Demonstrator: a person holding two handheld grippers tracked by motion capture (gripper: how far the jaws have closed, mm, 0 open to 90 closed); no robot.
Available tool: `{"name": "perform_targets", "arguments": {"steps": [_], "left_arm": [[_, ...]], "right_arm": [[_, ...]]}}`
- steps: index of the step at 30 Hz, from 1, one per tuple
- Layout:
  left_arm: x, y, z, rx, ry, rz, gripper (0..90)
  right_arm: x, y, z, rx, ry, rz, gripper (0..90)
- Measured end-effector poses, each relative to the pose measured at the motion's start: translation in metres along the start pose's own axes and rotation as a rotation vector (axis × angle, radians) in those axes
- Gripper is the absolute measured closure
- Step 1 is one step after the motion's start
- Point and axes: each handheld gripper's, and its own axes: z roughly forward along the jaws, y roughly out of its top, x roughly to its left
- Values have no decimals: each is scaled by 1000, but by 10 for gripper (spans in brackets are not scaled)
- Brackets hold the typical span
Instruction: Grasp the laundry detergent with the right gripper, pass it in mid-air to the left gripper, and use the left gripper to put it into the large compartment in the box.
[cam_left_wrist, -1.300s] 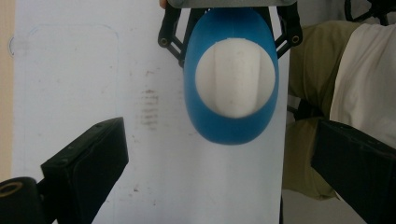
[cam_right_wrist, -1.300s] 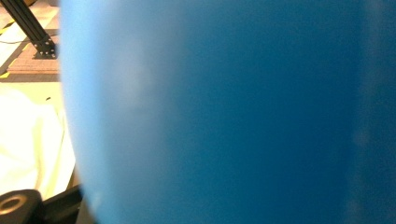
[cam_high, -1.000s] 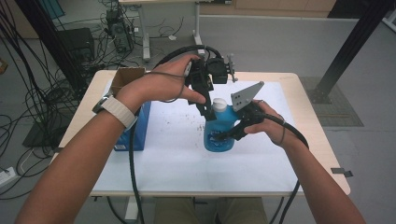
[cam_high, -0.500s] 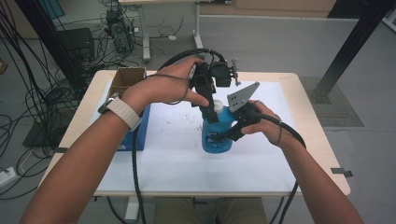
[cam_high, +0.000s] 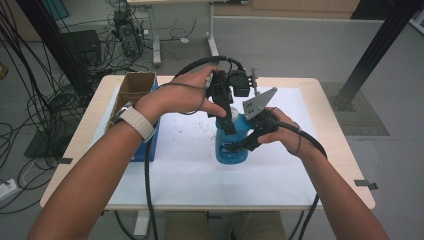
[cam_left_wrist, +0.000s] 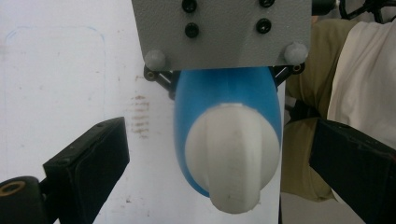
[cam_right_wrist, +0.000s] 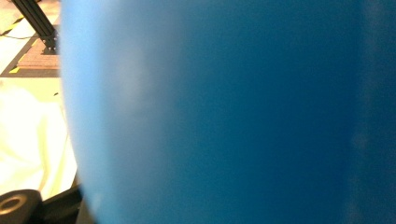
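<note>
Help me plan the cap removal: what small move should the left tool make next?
Probably close the left tool on the white cap: its jaws stand open either side of it, apart, while the right tool clamps the blue bottle.

One blue bottle (cam_high: 231, 145) stands on the table (cam_high: 330, 165), with one white cap (cam_left_wrist: 232, 161) on it. Two tools work at it: the left tool (cam_high: 227, 112) and the right tool (cam_high: 242, 146). One cardboard box (cam_high: 134, 89) sits at the table's left side, one blue box (cam_high: 150, 145) beside it. One white sheet (cam_high: 190, 165) covers the tabletop.
</note>
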Motion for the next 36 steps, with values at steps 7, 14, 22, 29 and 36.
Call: {"name": "perform_targets", "arguments": {"steps": [7,14,22,29,36], "left_arm": [[0,-1,0,-1,2,-4,54],[-1,-1,0,3,5,-5,54],[-1,-1,0,2,8,-7,55],[0,-3,0,6,11,-7,55],[-1,-3,0,6,9,-8,56]], "right_arm": [[0,0,1,-3,3,3,435],[0,-1,2,-2,6,3,435],[0,-1,2,-3,5,5,435],[0,-1,3,-3,11,3,435],[0,-1,3,-3,12,3,435]]}}
